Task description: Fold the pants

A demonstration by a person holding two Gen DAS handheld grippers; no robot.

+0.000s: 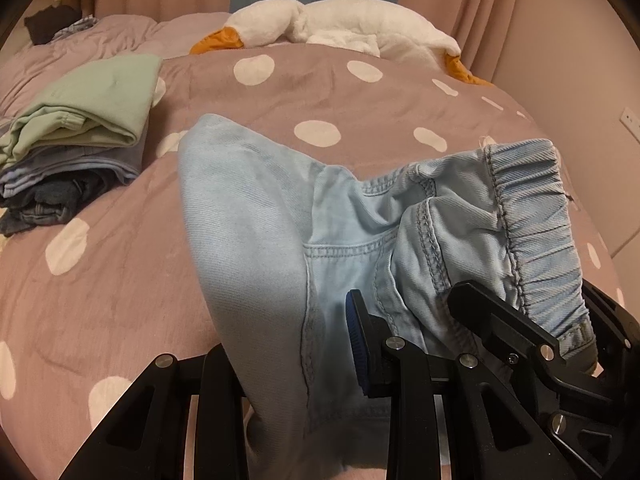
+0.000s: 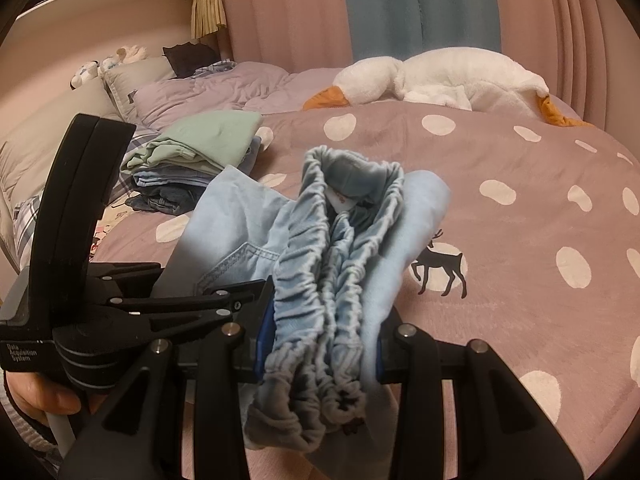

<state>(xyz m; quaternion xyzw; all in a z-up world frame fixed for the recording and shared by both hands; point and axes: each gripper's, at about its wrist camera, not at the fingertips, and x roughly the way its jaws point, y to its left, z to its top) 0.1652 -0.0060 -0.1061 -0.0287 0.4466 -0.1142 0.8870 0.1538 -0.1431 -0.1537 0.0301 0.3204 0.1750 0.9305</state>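
Note:
Light blue denim pants with an elastic waistband hang above a pink polka-dot bedspread. My left gripper is shut on the pants fabric near a seam below the pocket. My right gripper is shut on the bunched waistband, which drapes over its jaws. In the right wrist view the left gripper is close on the left, holding the same pants. In the left wrist view the right gripper's black body shows at the lower right, under the waistband.
A stack of folded clothes, green on top, lies on the bed at the left; it also shows in the right wrist view. A white plush goose lies along the far edge. Pink and blue curtains hang behind. Pillows are far left.

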